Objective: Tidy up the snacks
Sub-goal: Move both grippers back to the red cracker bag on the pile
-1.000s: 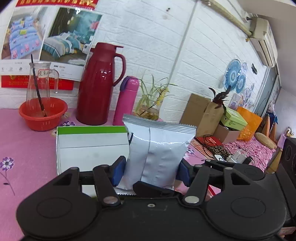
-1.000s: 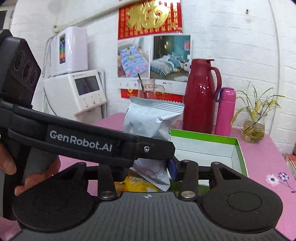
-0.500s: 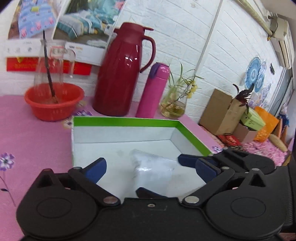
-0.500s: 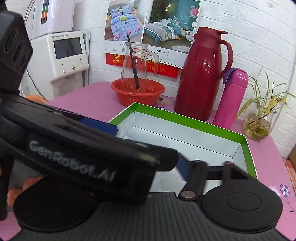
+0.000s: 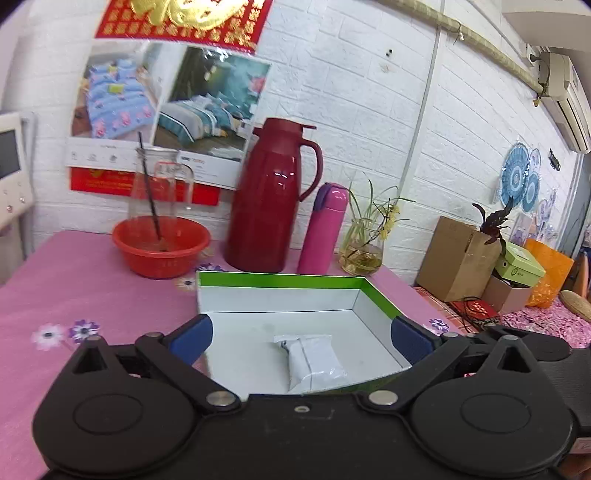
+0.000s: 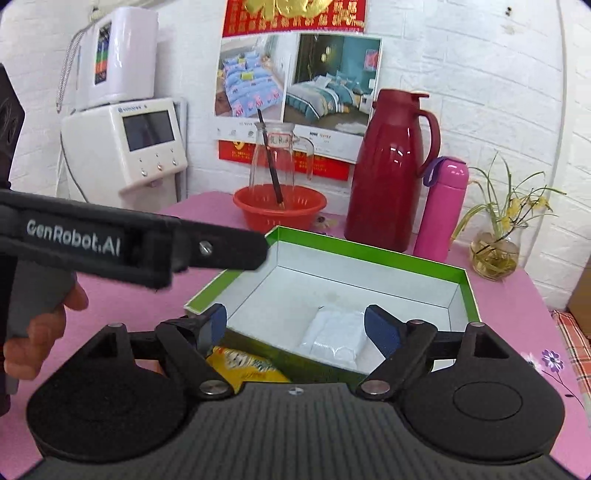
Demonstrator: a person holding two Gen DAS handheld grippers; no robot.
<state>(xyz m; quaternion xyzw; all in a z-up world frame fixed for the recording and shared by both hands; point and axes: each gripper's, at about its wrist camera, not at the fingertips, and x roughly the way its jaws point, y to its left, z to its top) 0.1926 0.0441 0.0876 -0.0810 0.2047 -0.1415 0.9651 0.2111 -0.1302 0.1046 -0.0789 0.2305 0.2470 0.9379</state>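
White lettering "GenRobot.AI" runs along the black bar of the left gripper [image 6: 236,251] in the right wrist view; the small handwritten label on the clear glass jug [image 6: 279,140] is too blurred to read. The gold character on the red paper wall poster [image 6: 295,14] is cut off at the top.

pink table [image 6: 517,295] bears box [image 6: 369,254], basin [image 6: 279,206], flasks, perhaps a yellow packet [image 6: 243,365].

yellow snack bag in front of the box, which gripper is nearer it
Right. The yellow bag lies just under the right gripper, beside its left finger, outside the box. The left gripper hangs open over the box, and its view does not show the bag.
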